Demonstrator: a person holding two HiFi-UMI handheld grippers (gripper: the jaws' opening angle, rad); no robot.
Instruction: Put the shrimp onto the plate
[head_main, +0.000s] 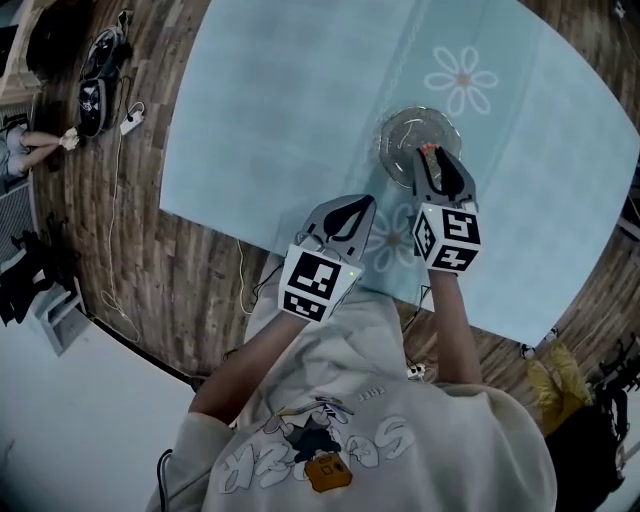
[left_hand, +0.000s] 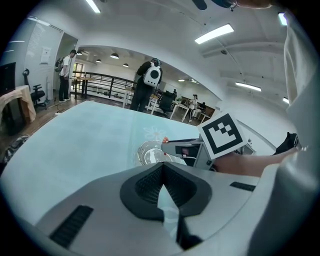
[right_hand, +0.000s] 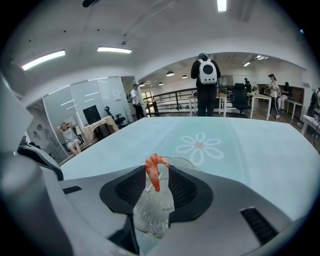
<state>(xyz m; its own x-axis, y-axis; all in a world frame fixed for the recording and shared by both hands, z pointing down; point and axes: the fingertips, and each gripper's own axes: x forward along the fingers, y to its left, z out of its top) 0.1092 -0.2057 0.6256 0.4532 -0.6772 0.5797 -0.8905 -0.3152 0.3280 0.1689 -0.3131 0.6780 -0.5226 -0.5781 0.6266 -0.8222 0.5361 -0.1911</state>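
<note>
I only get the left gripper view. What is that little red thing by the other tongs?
Observer: The right gripper view shows a shrimp, pinched between the right tongs.
Operator: Is it over the plate?
Observer: Yes, in the head view the tips hang over the glass plate.
Operator: Is there food on it already?
Observer: No, the part of it that shows from above is bare.

The place is an open-plan office. Beyond the far edge of the cloth-covered counter (right_hand: 250, 150) stand desks (right_hand: 262, 101), a swivel chair (right_hand: 241, 100), a black railing (right_hand: 170, 102) and a person wearing a backpack (right_hand: 206, 80). Off one side of the counter is a glass partition (right_hand: 95, 100), and strip lights (right_hand: 115, 49) run overhead. A power strip (head_main: 131, 122) lies on the wood floor (head_main: 190, 270) beside it.
</note>
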